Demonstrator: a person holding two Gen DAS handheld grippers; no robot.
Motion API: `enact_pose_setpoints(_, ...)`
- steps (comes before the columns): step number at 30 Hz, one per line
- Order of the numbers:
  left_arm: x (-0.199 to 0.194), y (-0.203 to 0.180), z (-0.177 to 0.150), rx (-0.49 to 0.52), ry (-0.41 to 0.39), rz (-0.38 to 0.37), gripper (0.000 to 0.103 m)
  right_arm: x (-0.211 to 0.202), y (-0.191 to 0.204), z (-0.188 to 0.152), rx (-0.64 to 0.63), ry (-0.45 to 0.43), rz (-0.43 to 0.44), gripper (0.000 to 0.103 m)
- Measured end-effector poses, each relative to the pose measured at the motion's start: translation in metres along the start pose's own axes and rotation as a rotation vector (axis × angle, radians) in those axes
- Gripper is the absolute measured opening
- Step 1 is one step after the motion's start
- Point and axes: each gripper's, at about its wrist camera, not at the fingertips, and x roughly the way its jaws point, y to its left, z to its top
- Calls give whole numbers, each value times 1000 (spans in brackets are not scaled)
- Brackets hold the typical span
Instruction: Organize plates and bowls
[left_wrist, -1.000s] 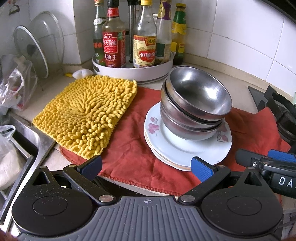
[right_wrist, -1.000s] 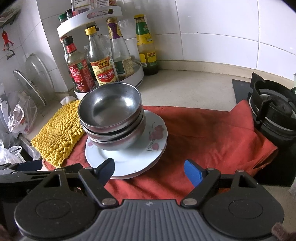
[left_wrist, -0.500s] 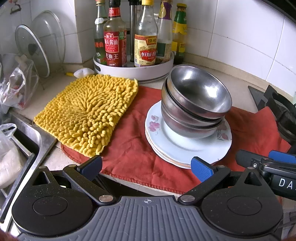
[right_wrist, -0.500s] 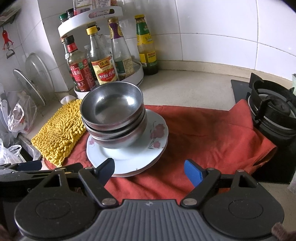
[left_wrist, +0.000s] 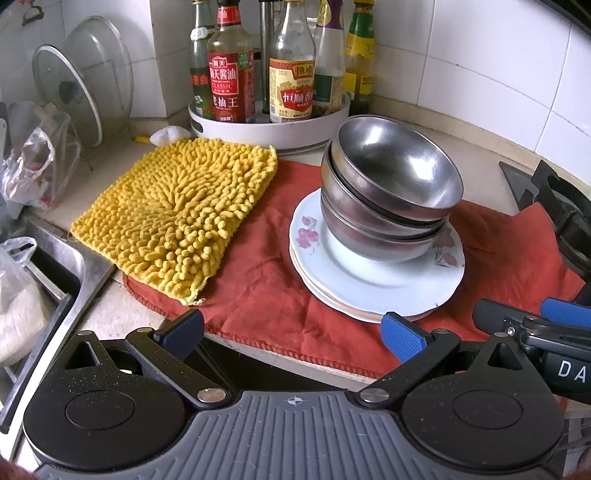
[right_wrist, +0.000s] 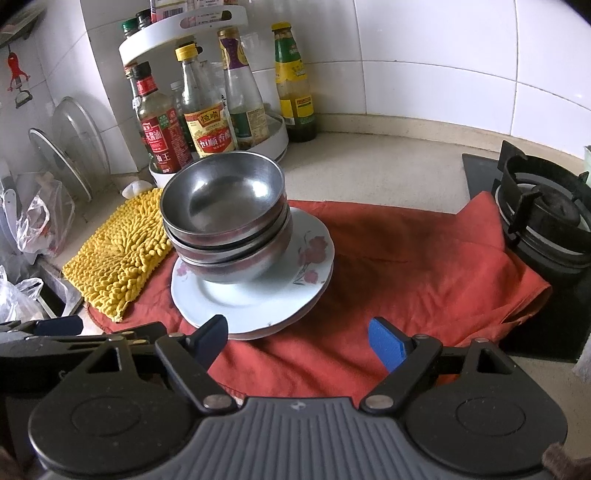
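White wall tiles back a beige kitchen desk (right_wrist: 369, 166), with a red cloth (left_wrist: 266, 288) spread over its middle. On that cloth sits a stack of white floral plates (left_wrist: 369, 280), and nested on the top plate are three steel bowls (left_wrist: 391, 192), rims up, the stack leaning a little. From the left wrist view the plates lie at about 1 o'clock of the left gripper (left_wrist: 291, 332); from the right wrist view they lie at about 11 o'clock of the right gripper (right_wrist: 295, 339). A yellow chenille mat (left_wrist: 177, 221) overlaps the cloth at 9 o'clock of the plates. At 12 o'clock stands a white turntable rack (left_wrist: 266, 129) full of sauce bottles (left_wrist: 231, 88), and a gas burner (right_wrist: 546, 221) sits at 3 o'clock (its black grate just beside the cloth's edge). Glass pot lids (left_wrist: 74, 96) lean by the wall at 10 o'clock, near the sink rim (left_wrist: 74, 295). Both grippers hover near the desk's front edge, fingers spread wide, gripping nothing, clear of the plates
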Motion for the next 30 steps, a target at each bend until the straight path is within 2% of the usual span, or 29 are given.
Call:
enact_pose_setpoints(13, 1, -6, -3, -16, 23, -6, 102, 2, -9, -3, 6, 5, -16, 82)
enact_pose_setpoints(30, 1, -8, -2, -2, 15, -3, 95, 8, -8, -4, 10, 20, -7, 82)
